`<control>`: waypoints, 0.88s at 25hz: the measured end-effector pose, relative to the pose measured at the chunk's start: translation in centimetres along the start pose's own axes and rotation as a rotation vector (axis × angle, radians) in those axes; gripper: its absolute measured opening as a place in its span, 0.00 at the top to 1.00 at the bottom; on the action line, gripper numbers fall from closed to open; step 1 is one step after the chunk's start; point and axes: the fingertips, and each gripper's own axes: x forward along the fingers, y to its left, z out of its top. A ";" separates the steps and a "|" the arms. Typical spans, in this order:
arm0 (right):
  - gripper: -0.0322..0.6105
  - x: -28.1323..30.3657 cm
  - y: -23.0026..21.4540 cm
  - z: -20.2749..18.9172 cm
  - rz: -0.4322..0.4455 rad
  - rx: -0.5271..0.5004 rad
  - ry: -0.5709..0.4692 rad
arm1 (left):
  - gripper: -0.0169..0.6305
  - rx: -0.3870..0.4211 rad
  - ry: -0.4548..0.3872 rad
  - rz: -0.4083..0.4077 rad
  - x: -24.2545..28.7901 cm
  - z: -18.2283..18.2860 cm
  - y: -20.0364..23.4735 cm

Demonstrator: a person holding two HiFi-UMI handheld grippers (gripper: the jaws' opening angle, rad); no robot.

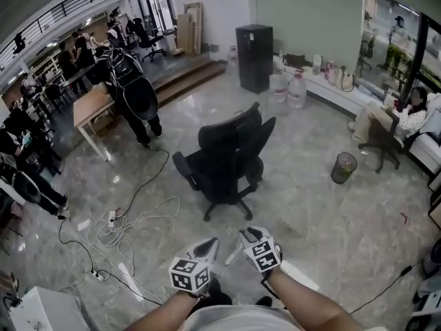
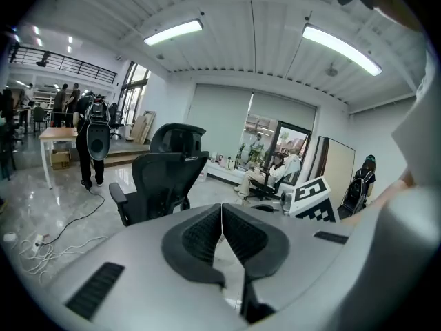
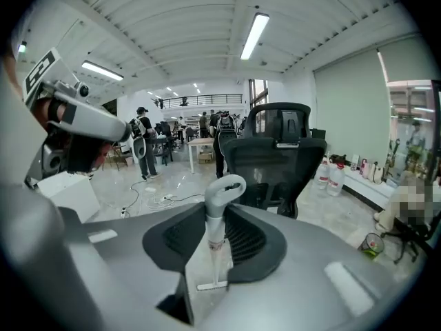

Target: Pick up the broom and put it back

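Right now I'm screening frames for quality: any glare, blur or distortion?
Head view: fisheye bends straight lines, glossy floor mirrors light. Left gripper view: ceiling lights glare, corners black. Right gripper view: broom sharp, corners black, no motion blur.

An office hall: swivel chair (image 1: pixel 226 158), desk (image 1: pixel 93 107), cables (image 1: pixel 127 221).

Ahead: office chair (image 1: pixel 227 158) blocks the middle.
Left of chair: cables (image 1: pixel 117 229) sprawl across the floor (image 1: pixel 310 212).
Right of chair: bare floor up to waste bin (image 1: pixel 343 168).
Near side of chair: open floor.
Right tool (image 3: pixel 216 216): gap filled by broom (image 3: pixel 224 188) handle.
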 end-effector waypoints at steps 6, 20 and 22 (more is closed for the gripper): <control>0.81 7.5 -0.8 3.3 -0.001 0.013 0.042 | 0.96 -0.024 0.001 0.001 3.7 2.0 7.4; 0.81 29.4 -7.8 5.8 -0.170 0.139 0.201 | 0.96 0.040 0.108 -0.117 11.5 8.4 26.3; 0.81 31.8 -9.2 6.5 -0.169 0.155 0.196 | 0.96 0.043 0.118 -0.111 11.8 8.7 27.6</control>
